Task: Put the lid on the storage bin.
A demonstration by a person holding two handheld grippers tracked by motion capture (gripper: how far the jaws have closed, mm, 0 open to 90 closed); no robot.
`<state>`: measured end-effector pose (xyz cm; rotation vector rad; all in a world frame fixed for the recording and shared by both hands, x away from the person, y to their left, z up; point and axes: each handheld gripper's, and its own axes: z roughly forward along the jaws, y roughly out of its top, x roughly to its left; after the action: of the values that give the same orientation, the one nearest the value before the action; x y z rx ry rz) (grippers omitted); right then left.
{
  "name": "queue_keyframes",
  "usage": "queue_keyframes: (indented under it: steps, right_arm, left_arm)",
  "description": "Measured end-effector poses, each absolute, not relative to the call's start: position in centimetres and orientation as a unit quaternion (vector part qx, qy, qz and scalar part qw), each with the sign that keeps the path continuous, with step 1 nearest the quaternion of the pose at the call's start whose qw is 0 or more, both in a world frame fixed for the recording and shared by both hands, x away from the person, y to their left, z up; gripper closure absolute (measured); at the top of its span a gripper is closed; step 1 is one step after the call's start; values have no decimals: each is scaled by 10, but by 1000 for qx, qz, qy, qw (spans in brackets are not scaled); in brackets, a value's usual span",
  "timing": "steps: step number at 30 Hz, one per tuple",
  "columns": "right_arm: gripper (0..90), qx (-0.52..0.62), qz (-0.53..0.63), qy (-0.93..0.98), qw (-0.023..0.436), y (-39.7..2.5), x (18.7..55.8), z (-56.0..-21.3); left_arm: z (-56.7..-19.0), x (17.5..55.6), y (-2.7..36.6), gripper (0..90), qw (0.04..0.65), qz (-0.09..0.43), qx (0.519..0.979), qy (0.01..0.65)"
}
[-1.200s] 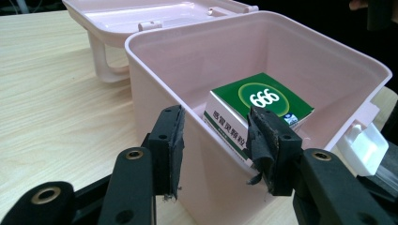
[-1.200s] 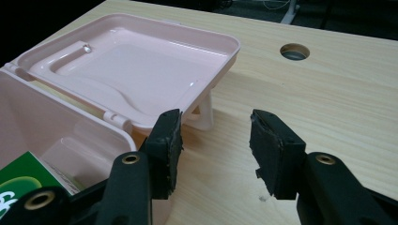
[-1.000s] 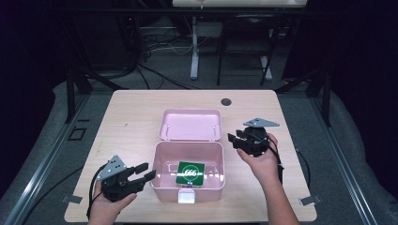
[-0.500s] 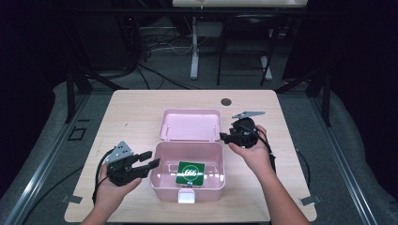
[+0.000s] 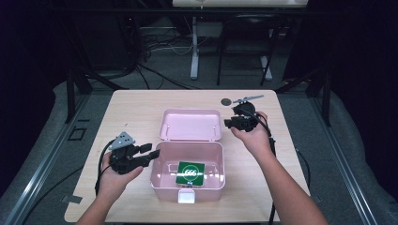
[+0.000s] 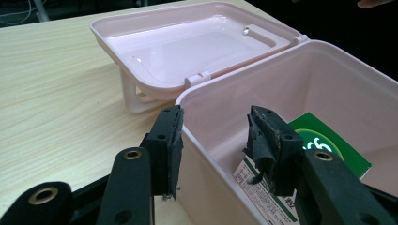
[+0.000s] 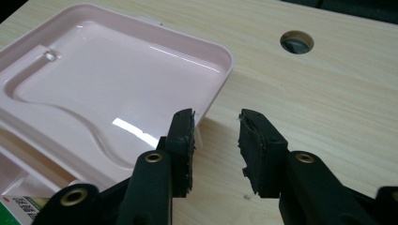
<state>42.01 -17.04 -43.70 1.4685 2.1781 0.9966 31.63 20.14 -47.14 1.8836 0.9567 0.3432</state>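
Observation:
A pink plastic box [image 5: 187,187] stands open on the table, its lid [image 5: 190,125] laid flat behind it. Inside lies a green card pack [image 5: 190,173] with a white emblem, also the green pack [image 6: 328,145] in the left gripper view. My left gripper [image 5: 151,153] is open, its jaws straddling the box's left wall [image 6: 206,140]. My right gripper [image 5: 230,123] is open beside the lid's right far corner [image 7: 220,61], low over the table, holding nothing.
A round cable hole [image 5: 226,101] sits in the wooden tabletop [image 5: 136,108] behind the right gripper. Cables trail from both grippers off the table's sides. Dark floor, table legs and wiring lie beyond the far edge.
My left gripper has moved right and forward until its jaws straddle the box's left wall. My right gripper has moved away from me and left, up to the lid's corner.

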Motion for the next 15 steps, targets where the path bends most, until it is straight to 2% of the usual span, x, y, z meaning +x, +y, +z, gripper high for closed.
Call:
queue_keyframes:
  steps: [7,15]
  right_arm:
    - [616,546,309,762,162,-173,441,-442]
    - [616,567,293,757,144,-164,458,-444]
  left_arm:
    - [-472,312,201,619,470,150,784,377]
    - [-475,307,205,639,465,139,788,379]
